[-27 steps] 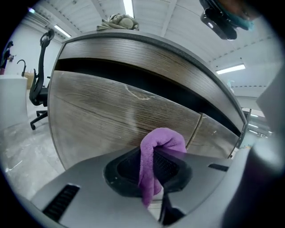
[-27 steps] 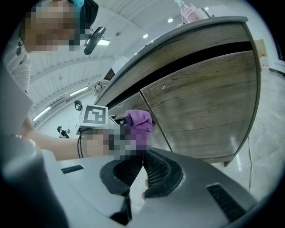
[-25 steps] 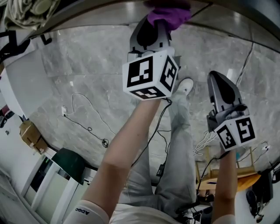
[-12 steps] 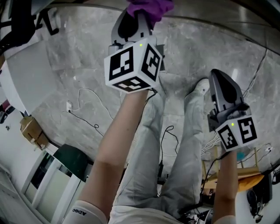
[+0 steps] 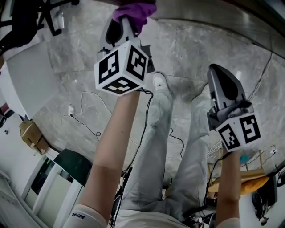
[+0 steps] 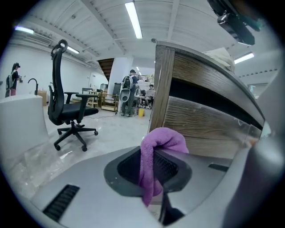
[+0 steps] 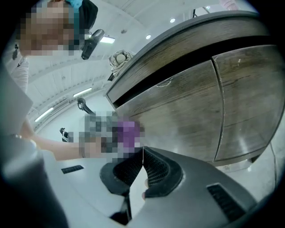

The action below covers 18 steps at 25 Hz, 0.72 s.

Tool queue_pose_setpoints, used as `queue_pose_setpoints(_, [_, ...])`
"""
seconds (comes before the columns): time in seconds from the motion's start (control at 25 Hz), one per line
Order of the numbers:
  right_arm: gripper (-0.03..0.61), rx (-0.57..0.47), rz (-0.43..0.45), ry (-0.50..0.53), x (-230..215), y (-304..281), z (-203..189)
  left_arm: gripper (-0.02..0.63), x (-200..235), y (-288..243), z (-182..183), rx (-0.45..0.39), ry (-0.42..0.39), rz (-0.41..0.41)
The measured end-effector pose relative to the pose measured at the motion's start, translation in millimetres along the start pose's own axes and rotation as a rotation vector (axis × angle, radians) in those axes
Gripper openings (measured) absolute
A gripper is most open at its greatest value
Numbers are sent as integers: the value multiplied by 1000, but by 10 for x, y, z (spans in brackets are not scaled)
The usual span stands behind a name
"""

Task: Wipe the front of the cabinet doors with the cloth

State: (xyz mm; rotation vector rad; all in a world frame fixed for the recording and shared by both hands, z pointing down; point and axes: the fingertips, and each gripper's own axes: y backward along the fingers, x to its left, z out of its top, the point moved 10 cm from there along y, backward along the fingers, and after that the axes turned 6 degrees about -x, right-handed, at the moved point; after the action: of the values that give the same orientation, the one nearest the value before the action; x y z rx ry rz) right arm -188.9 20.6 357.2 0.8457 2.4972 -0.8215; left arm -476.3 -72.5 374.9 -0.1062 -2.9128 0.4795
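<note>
A purple cloth (image 6: pixel 156 156) is pinched between the jaws of my left gripper (image 6: pixel 155 153), which is shut on it, and a bunch of it stands above the tips. Just right of it rises the wood-grain cabinet (image 6: pixel 200 111). In the head view the left gripper (image 5: pixel 125 24) is held high with the cloth (image 5: pixel 133 11) at its tip, near the cabinet's edge at the top. My right gripper (image 5: pixel 219 75) is lower and to the right, shut and holding nothing. Its own view shows the right gripper (image 7: pixel 142 153) with its pads together, facing the cabinet doors (image 7: pixel 191 111).
A black office chair (image 6: pixel 67 107) stands on the floor left of the cabinet, with people far behind it. Cables (image 5: pixel 84 120) trail over the marble floor beside the person's legs (image 5: pixel 156 147). A bundle of fabric (image 7: pixel 119 58) lies on the cabinet top.
My left gripper has swept left along the cabinet with the cloth in it. The person's legs have stepped the same way. The right gripper has stayed almost still.
</note>
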Motion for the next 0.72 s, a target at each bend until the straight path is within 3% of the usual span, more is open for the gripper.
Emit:
queue_pose_setpoints(0.12, [26,-1,9,-4,5,67,4,51,-64,114,-28,14,-13,8])
queue_pose_setpoints(0.32, [26,2,11,-8,-137,379,1,51,-533,352,-296,79,-25,-57])
queue_pose_setpoints(0.48, [26,12,-7,-17,-428,731,-31,51,-1144,407,-585,127,-31,-124])
queue_pose_setpoints(0.72, [26,-11,-66,-71,-954,1230,-196,51,-2171,280,-953,169,-94,-289])
